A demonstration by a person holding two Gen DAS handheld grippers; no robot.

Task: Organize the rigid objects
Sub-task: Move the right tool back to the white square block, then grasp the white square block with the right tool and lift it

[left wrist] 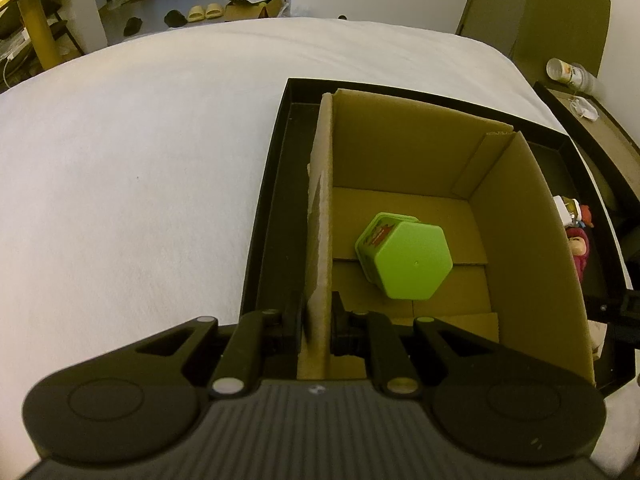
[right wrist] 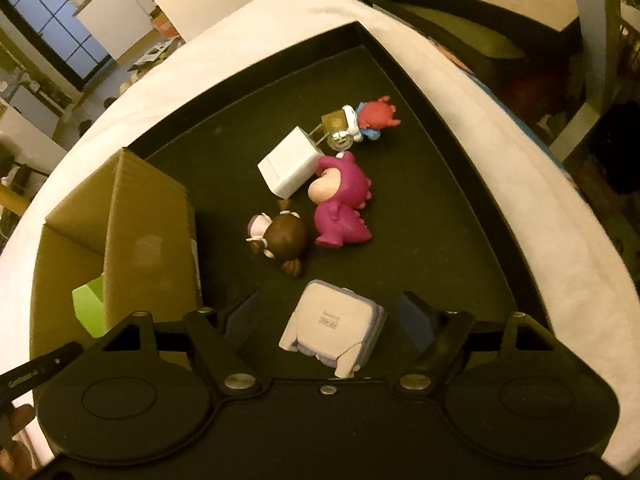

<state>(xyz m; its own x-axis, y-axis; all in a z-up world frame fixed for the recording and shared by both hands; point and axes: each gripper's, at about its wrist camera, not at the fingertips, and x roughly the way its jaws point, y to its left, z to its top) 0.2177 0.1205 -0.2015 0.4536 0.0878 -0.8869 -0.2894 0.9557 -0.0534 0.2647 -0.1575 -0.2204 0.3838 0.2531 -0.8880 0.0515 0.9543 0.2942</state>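
Two tongs: box wall (left), charger (right).

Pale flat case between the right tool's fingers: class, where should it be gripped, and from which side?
Grip the pale case across its two long side edges, coming straight down from above. It lies flat on the black tray, already centred between the open right tool.

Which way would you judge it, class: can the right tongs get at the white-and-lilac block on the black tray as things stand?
Probably yes. The right tongs stand open with the white-and-lilac block between their fingers, and nothing lies across it. The brown-haired figurine and pink figurine lie further off on the black tray, apart from the block.
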